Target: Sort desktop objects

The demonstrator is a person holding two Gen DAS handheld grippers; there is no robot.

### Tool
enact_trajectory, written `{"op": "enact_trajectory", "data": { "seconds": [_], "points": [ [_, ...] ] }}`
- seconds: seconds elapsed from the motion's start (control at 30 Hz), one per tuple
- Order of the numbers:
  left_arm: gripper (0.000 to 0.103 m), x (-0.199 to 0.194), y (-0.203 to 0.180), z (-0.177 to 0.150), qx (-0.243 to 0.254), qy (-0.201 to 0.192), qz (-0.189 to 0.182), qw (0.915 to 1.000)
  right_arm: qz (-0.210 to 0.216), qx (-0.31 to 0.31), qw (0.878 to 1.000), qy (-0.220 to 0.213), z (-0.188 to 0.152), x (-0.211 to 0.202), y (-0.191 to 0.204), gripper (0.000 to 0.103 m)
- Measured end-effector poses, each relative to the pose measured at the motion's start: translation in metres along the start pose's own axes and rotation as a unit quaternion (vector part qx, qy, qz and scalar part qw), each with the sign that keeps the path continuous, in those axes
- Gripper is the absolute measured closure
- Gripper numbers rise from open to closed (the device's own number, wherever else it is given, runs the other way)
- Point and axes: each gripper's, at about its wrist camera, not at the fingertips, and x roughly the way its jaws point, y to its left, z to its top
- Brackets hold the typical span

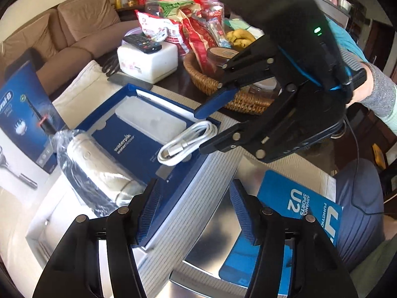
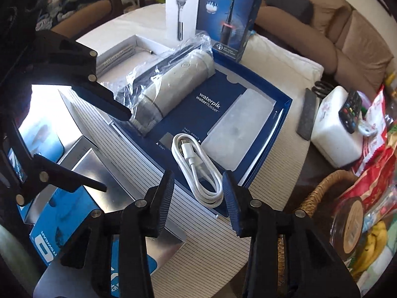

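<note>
On the tabletop (image 2: 278,181), in the right wrist view, things run left to right. At the far left lies a blue card (image 2: 47,245) reading "U2" on a shiny metal box; behind it sits an open white box (image 2: 119,49). Next, a white water flosser in a clear bag (image 2: 171,84) rests tilted across the left of an open blue tray (image 2: 285,104) marked "waterpik waterflosser". A coiled white cable (image 2: 198,171) lies in the tray's near part, beside a frosted plastic case (image 2: 238,126). Far behind stand a white "Gillette" razor box (image 2: 182,5) and a blue "Oral-B PRO" toothbrush box (image 2: 228,12). To the right are a white block with a remote on top (image 2: 337,139) and a wicker basket (image 2: 320,191) of snacks.

The right tongs (image 2: 198,198) stand partly open with the cable's near loop between the pads but not pressed, holding nothing. No earlier picture shows how they came there. The left tongs (image 1: 191,211) are about half open and empty, straddling the tray's near wall beside the flosser.

The risks, as I judge them: closing on a single loop could pull the coil apart and drag it over the tray edge. The bag's slippery film could let the flosser slide from a grip. The two tongs work close together and could knock each other.
</note>
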Motion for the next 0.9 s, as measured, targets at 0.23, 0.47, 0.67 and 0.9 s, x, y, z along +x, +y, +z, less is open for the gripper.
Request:
{"op": "enact_trajectory", "data": {
  "seconds": [0.23,0.47,0.67,0.9],
  "points": [
    [0.043,0.0,0.003,-0.003,-0.004,-0.002,-0.006,1.0,0.021,-0.012,0.999,0.03,0.003,0.013,-0.006,0.06],
    [0.042,0.002,0.01,0.006,-0.001,0.006,-0.018,0.9998,0.161,0.022,0.986,0.041,0.01,0.018,-0.039,0.06],
    [0.039,0.015,0.009,0.023,0.036,0.045,-0.02,0.9981,0.175,0.003,0.982,0.066,0.019,0.03,-0.036,0.06],
    [0.039,0.028,0.003,0.029,0.044,0.056,-0.019,0.9972,0.139,0.051,0.989,0.007,0.018,0.003,-0.063,0.06]
  ]
}}
